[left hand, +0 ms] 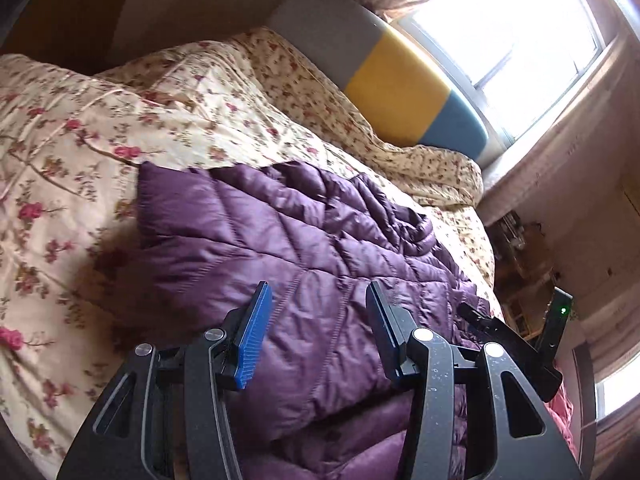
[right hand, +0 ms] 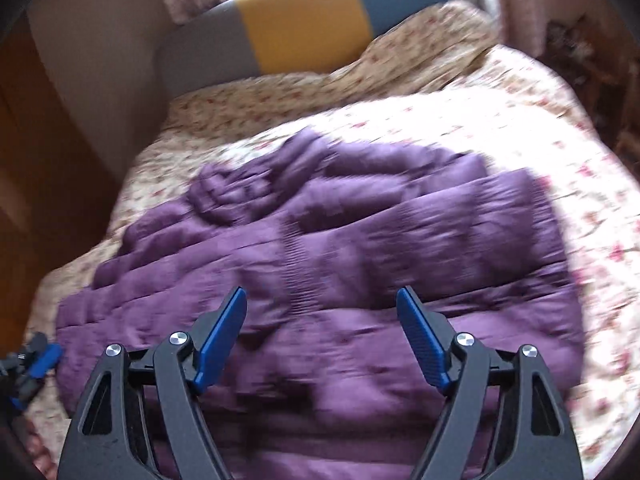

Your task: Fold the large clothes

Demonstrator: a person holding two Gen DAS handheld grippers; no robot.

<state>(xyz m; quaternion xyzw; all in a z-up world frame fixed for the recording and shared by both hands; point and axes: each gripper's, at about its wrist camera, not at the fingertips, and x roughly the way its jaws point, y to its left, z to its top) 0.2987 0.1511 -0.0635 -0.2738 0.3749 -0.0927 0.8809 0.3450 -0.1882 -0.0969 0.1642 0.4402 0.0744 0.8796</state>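
Across the middle of the bed [right hand: 520,128] lies the purple jacket [right hand: 320,280], puffy, soft, likely light and slippery; best pinched at a hem or sleeve edge. Left gripper [left hand: 316,320] and right gripper [right hand: 320,328] hover with fingers apart, empty.

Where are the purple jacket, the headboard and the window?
purple jacket [right hand: 360,240]: right wrist view, quilted middle.
headboard [left hand: 394,88]: left wrist view, yellow panel.
window [left hand: 508,36]: left wrist view, bright pane.

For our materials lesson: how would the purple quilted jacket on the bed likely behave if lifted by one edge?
The purple quilted jacket would probably flop and drape, since it lies creased and folded. Its puffy quilting suggests it is light for its bulk. Its sheen hints it may slip.
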